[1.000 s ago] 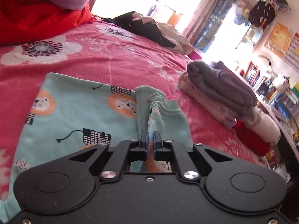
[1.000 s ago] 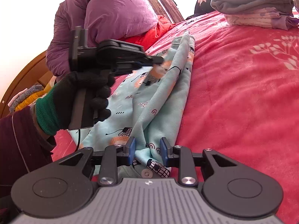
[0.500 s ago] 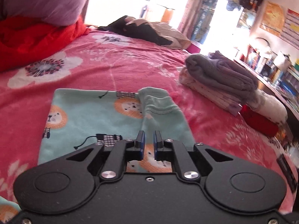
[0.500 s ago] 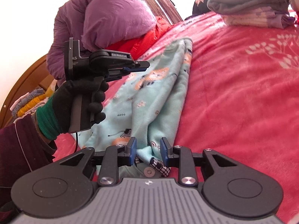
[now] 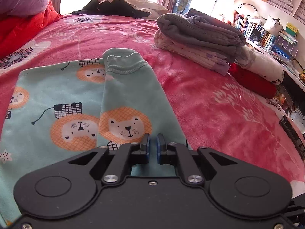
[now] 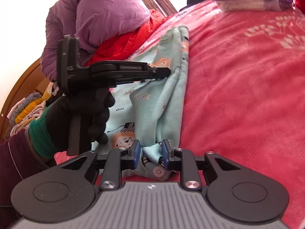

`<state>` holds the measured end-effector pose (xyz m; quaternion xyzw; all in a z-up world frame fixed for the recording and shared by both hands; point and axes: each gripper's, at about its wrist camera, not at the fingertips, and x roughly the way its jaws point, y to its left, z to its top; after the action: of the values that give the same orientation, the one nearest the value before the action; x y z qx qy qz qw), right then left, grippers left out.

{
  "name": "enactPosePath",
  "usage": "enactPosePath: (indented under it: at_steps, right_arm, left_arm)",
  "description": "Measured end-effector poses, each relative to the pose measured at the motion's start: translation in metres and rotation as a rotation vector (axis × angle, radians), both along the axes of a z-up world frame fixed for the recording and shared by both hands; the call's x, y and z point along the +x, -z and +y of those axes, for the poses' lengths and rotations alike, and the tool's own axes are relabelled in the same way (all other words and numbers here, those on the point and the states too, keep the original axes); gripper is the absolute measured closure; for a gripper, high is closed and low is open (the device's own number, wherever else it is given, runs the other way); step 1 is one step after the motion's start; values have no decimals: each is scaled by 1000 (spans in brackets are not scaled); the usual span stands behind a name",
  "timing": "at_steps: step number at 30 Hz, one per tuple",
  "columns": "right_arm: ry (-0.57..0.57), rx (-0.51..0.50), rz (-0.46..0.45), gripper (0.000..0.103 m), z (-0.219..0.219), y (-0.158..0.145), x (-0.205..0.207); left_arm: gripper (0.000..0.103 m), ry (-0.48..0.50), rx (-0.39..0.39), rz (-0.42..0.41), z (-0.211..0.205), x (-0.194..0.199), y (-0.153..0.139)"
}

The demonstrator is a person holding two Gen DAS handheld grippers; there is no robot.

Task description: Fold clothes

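One mint lion-print garment [image 5: 63, 103] lies on the pink bedspread [image 5: 219, 114], long axis running 6 to 12 o'clock, cuff at 12. Left gripper [image 5: 152, 146] hovers narrowly parted, empty. Right gripper [image 6: 150, 152] gapes around a bunched corner. Folded stack [image 5: 200, 38] at 2 o'clock; open bedspread at 3.

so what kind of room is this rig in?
Most likely a home bedroom. The garment lies on a bed with a pink floral blanket, a purple pillow sits by a wooden headboard, and a cluttered bookshelf stands beside the bed.
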<state>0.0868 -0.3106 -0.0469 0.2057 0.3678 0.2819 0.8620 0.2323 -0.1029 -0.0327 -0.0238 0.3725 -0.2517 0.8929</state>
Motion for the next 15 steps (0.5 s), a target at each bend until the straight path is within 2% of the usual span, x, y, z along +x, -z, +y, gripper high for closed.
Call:
enactPosePath:
  at_steps: [4,8,10,13,15]
  right_arm:
    - [-80,-166,-86,69,26,-7,-13]
    - [-38,-190,-167,72,17,-23,-24]
    - [-21,-190,-283,78,17,-34,-33]
    - [-34,-191,-431,79,29,-43,-38]
    - [-64,-244,-437,79,48,-33,-26]
  left_arm:
    - [98,5,33,-21,-4,3,-8]
    - [98,14,18,-95,-2,-6,-31]
    - [98,24,32,-112,-5,-3,-36]
    - [98,26,71,-116,-17,12,-35]
    - [98,9,80,-104,-24,28,-31]
